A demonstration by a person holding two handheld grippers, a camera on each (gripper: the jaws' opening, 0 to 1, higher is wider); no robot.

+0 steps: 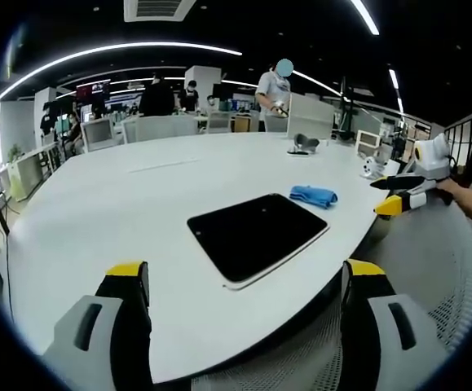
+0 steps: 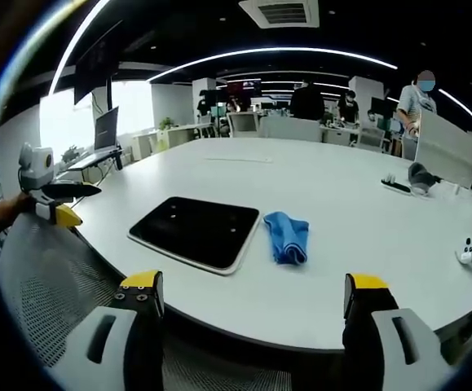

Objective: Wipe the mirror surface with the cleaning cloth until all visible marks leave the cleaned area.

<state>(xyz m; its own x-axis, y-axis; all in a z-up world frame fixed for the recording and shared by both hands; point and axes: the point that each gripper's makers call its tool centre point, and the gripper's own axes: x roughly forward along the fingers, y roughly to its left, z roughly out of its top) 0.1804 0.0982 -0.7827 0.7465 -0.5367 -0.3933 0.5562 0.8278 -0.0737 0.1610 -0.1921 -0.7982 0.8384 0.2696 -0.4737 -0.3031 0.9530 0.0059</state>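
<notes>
White and wide, the worktop (image 2: pixel 341 244) carries the mirror (image 2: pixel 195 231), a dark rounded slab lying flat near the front edge, with faint specks visible on its glass in the right gripper view. It sits ahead of the right gripper (image 2: pixel 252 305), a little toward its left finger. In the left gripper view it lies just beyond and between the spread fingers of the left gripper (image 1: pixel 244 285). The cleaning cloth (image 2: pixel 288 236) lies crumpled just beside the mirror's edge, apart from it, ahead of the right gripper's open gap. That placement probably keeps the cloth within easy reach of the right gripper.

Both pairs of fingers stand apart and hold nothing, hovering off the worktop's edge above a mesh chair (image 2: pixel 48 285), so wiping has not begun, by my judgement.

Farther back lie small devices (image 2: pixel 411 181) on the worktop. Beyond are desks, monitors, standing people and curved ceiling lights (image 2: pixel 268 52).
</notes>
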